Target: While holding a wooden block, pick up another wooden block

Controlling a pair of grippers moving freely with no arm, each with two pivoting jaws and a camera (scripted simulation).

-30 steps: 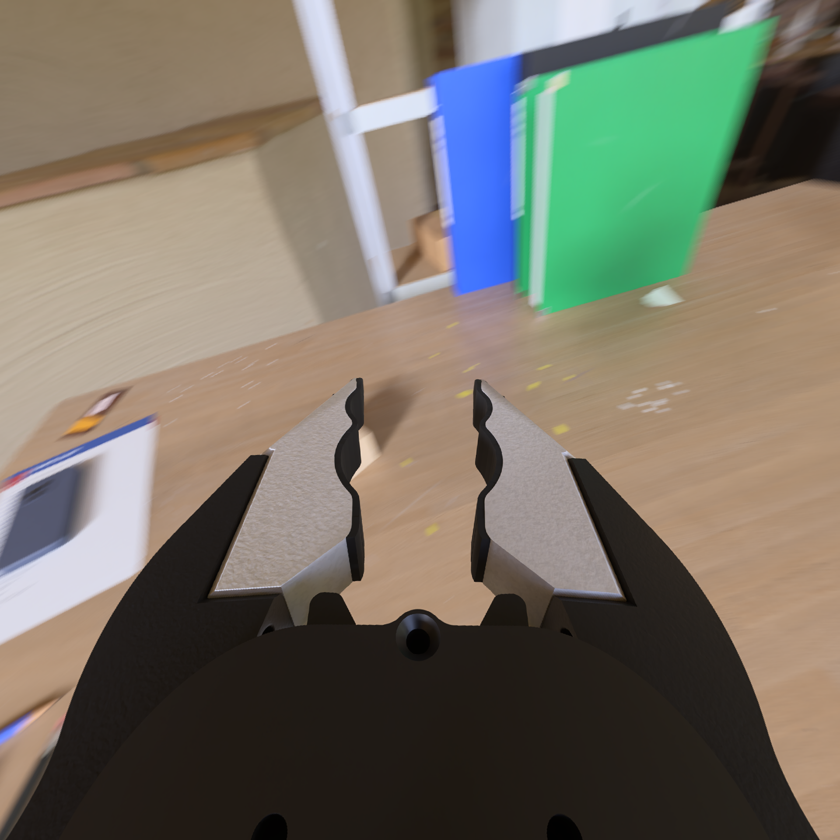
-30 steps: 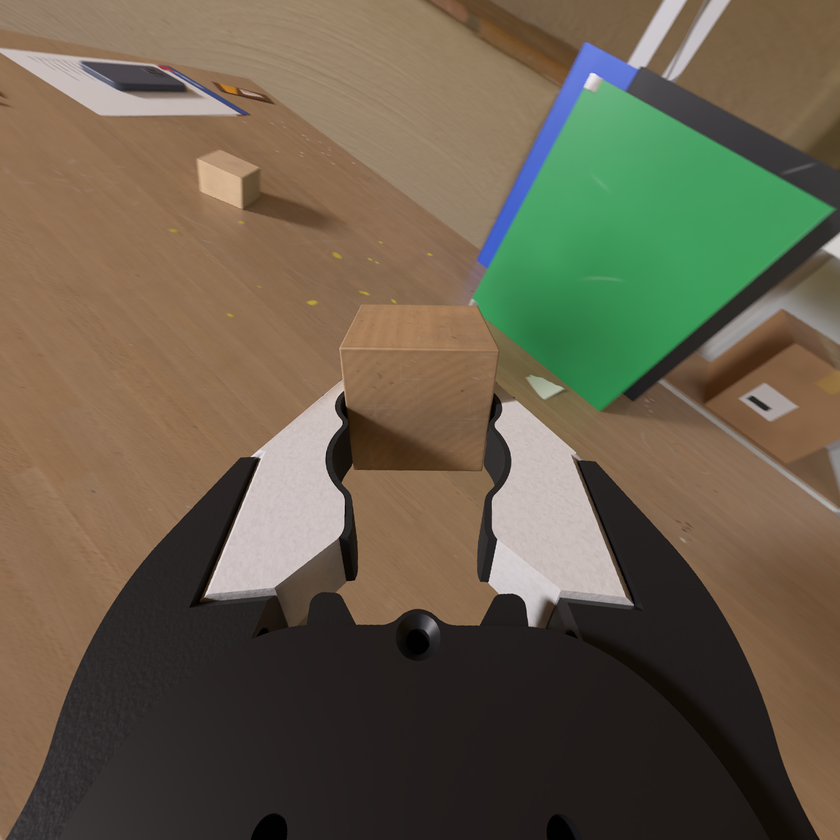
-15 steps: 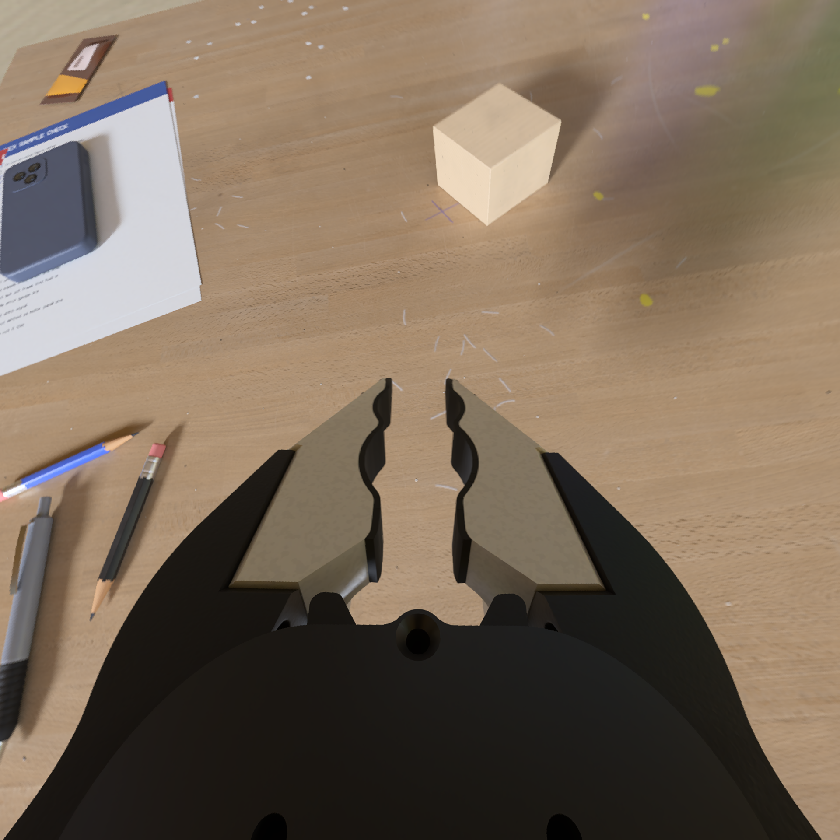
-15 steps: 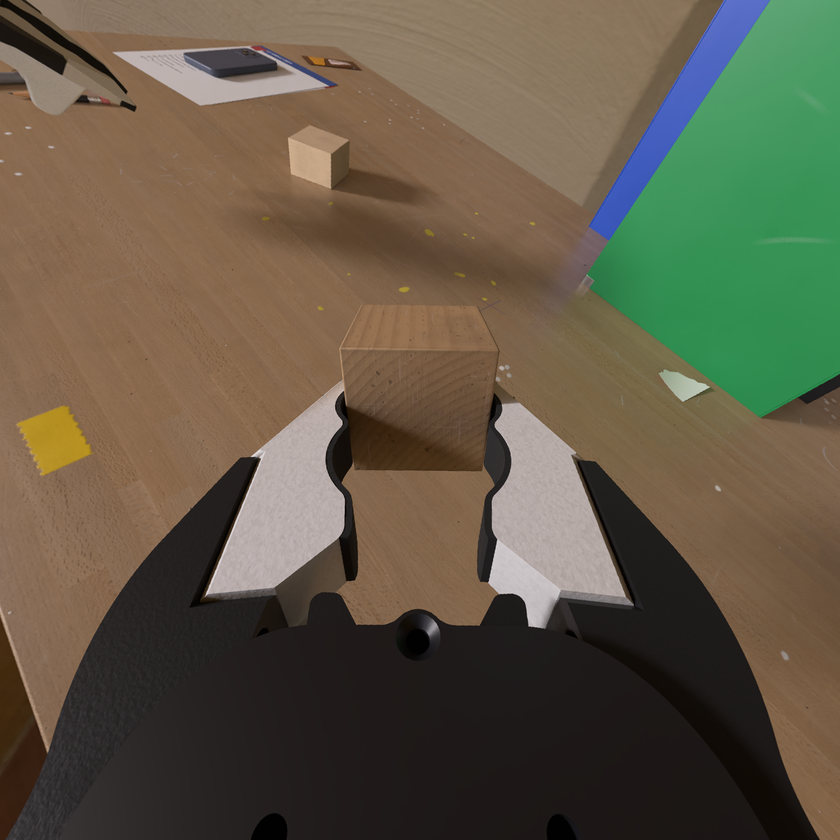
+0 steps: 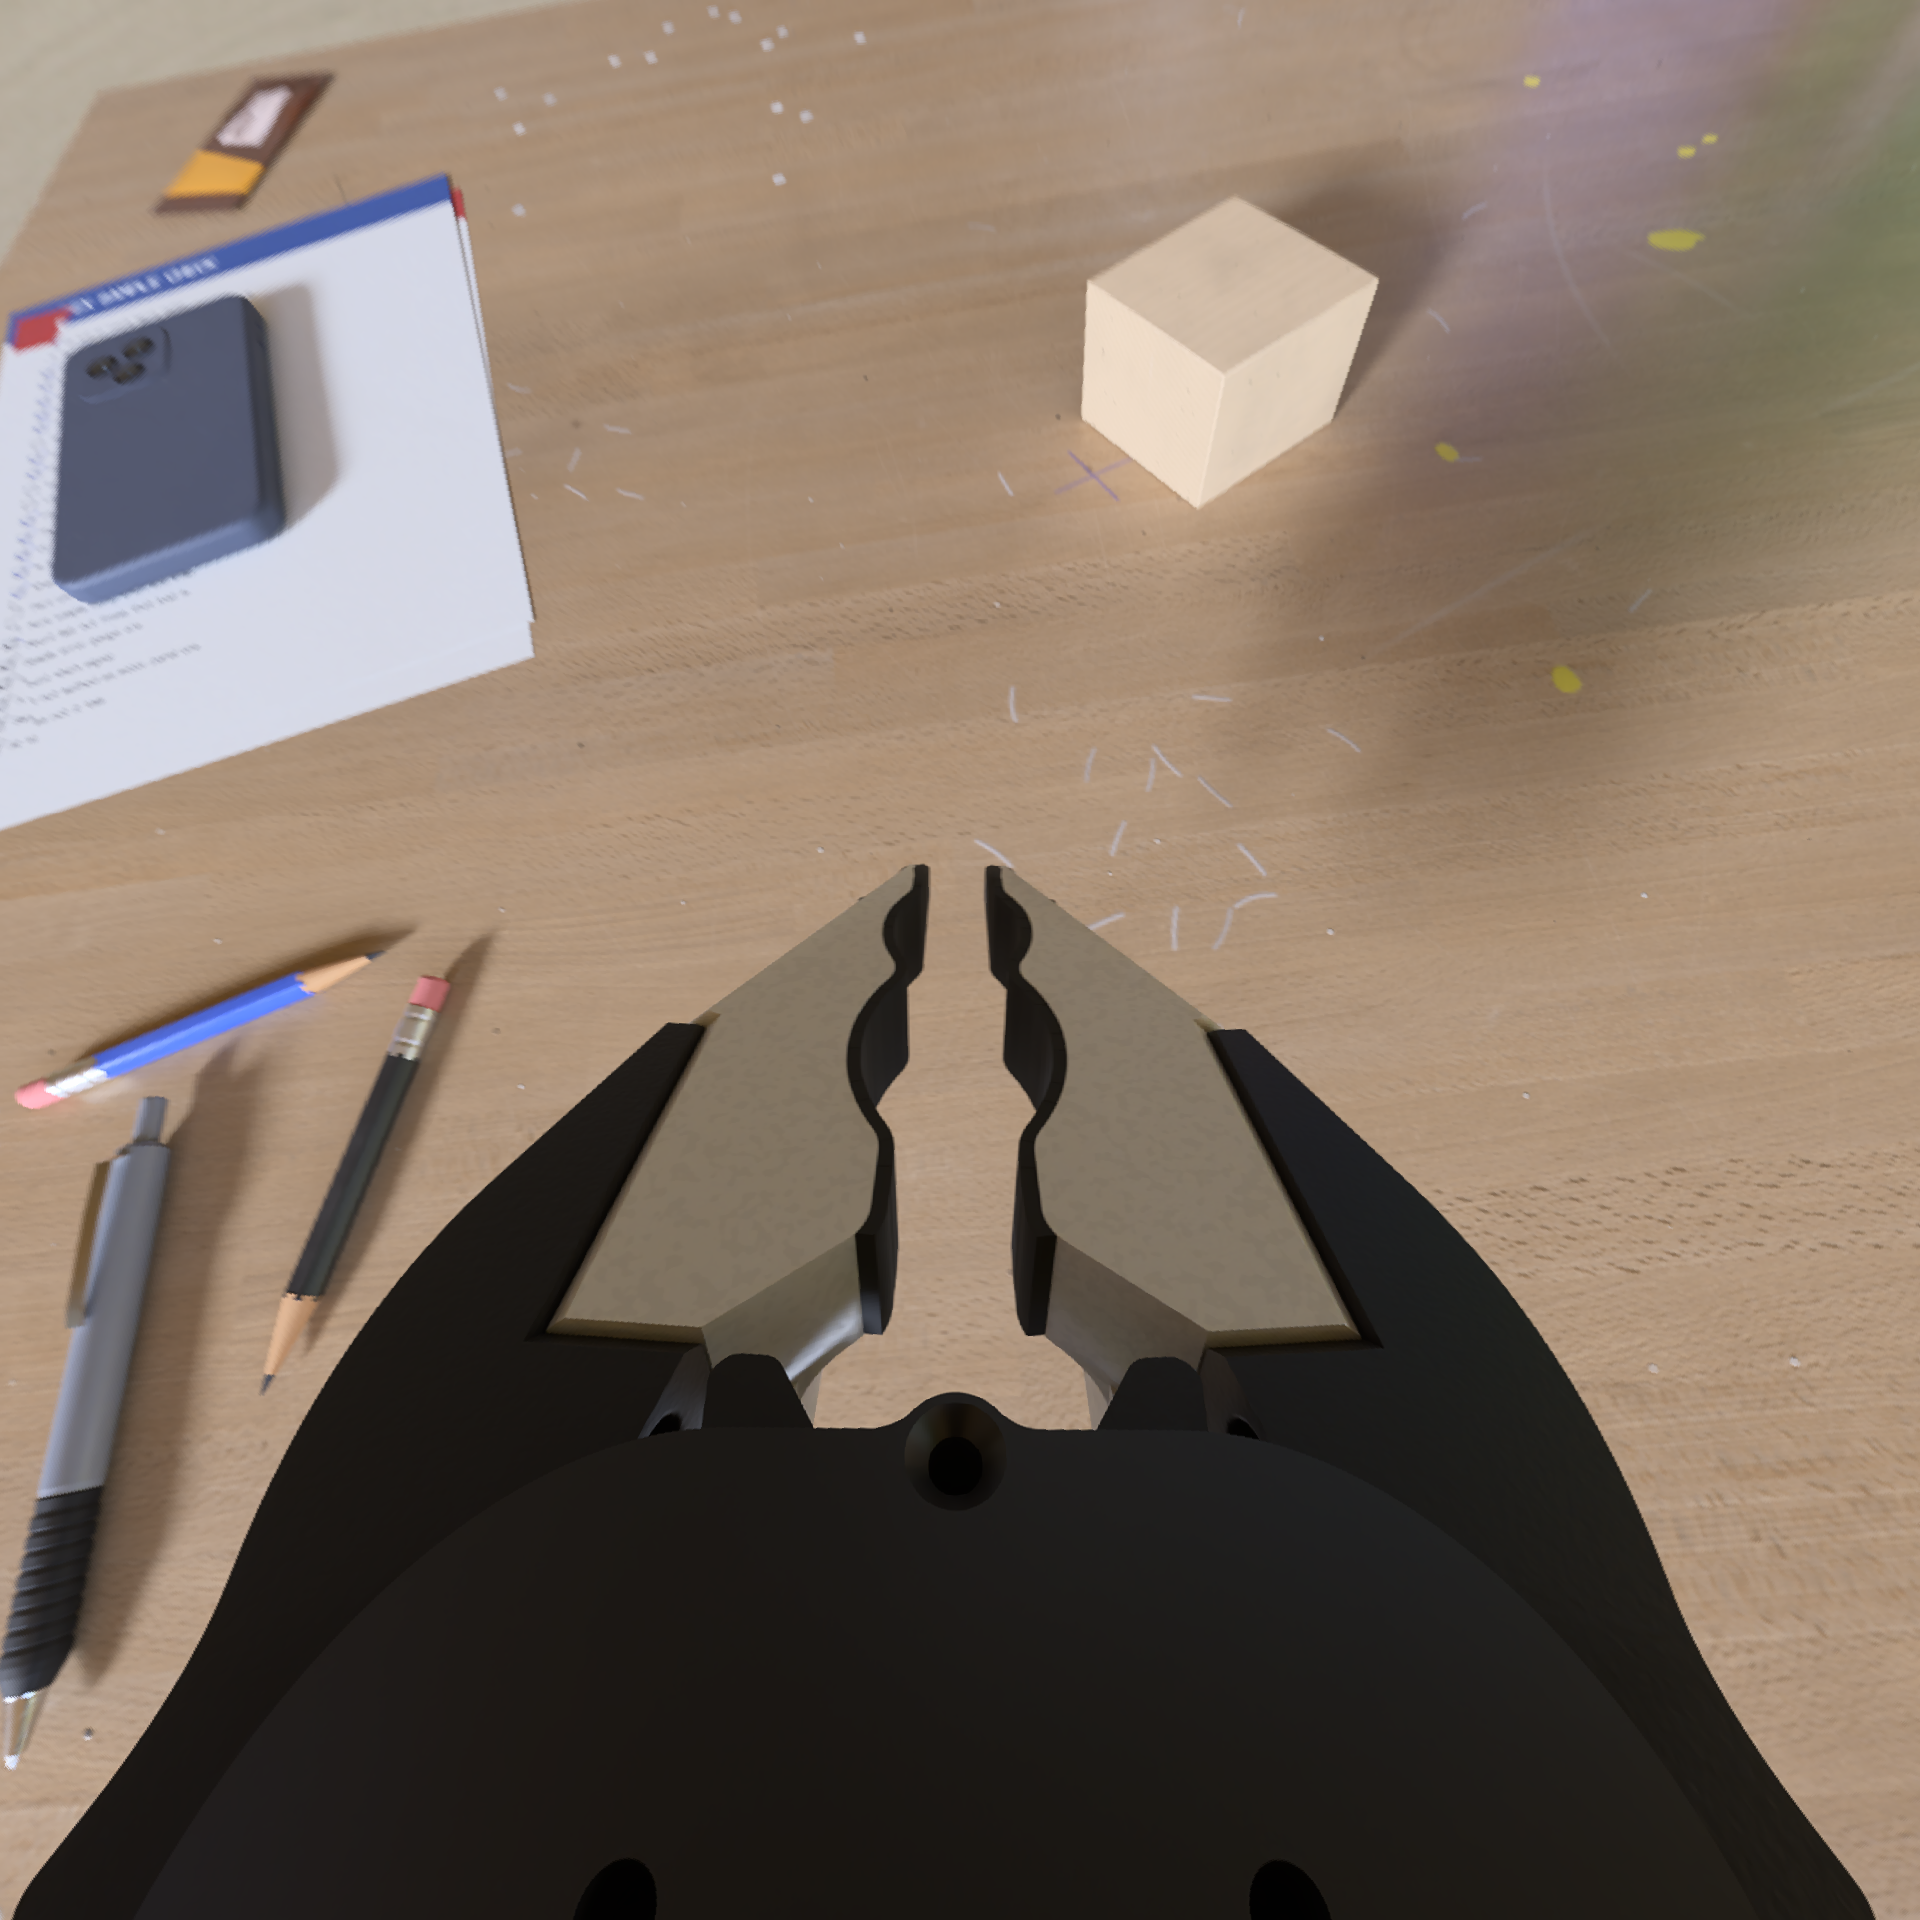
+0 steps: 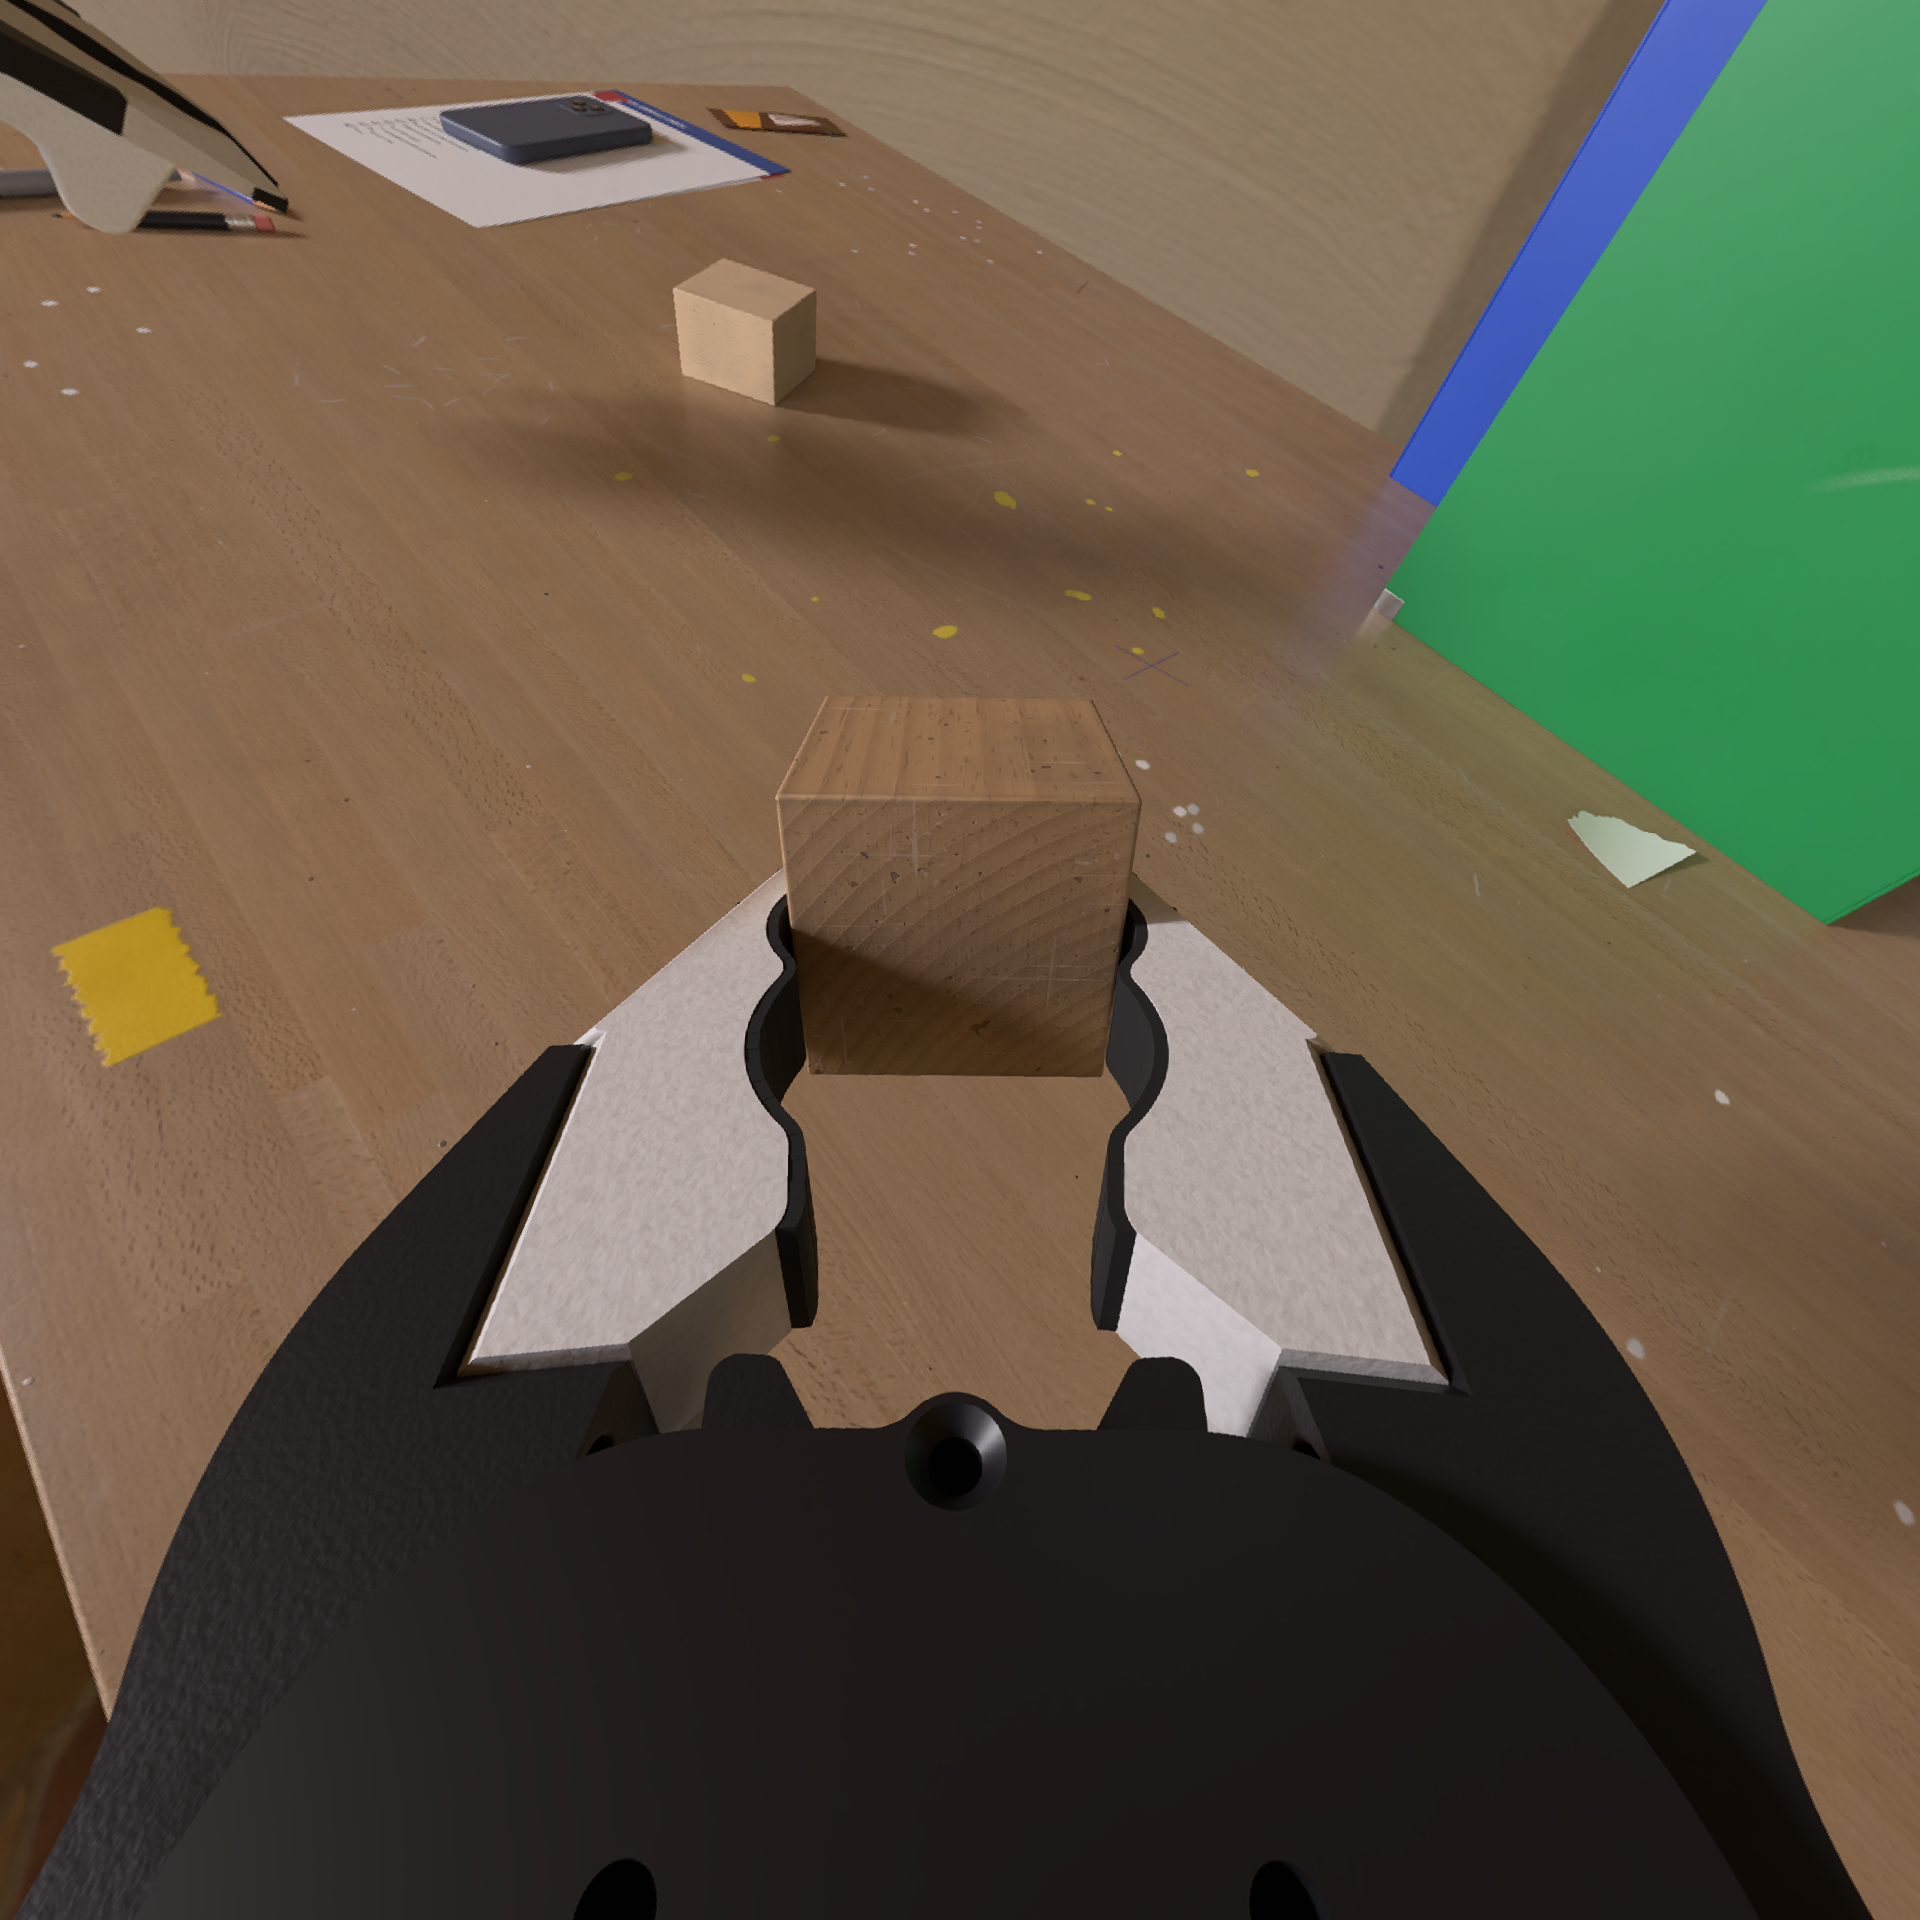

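My right gripper [image 6: 956, 920] is shut on a brown wooden block [image 6: 956, 883] and holds it above the wooden table [image 6: 416, 675]. A pale wooden block [image 5: 1216, 343] stands on the table ahead and to the right of my left gripper [image 5: 956, 878]. That gripper is empty, its fingers almost together, hovering well short of the block. The pale block also shows in the right wrist view [image 6: 743, 327], far ahead. The left gripper shows at the top left of that view [image 6: 114, 135].
A white sheet [image 5: 364, 520] with a dark phone [image 5: 166, 447] lies at the left. Two pencils [image 5: 353, 1164] and a pen [image 5: 83, 1382] lie near the left gripper. Green [image 6: 1714, 468] and blue [image 6: 1538, 281] folders stand at the right. Yellow tape [image 6: 135, 982] lies near the table edge.
My left gripper tilted from facing the folders to looking down on the table, and its fingers closed to a narrow gap. My right gripper shifted while keeping the brown block.
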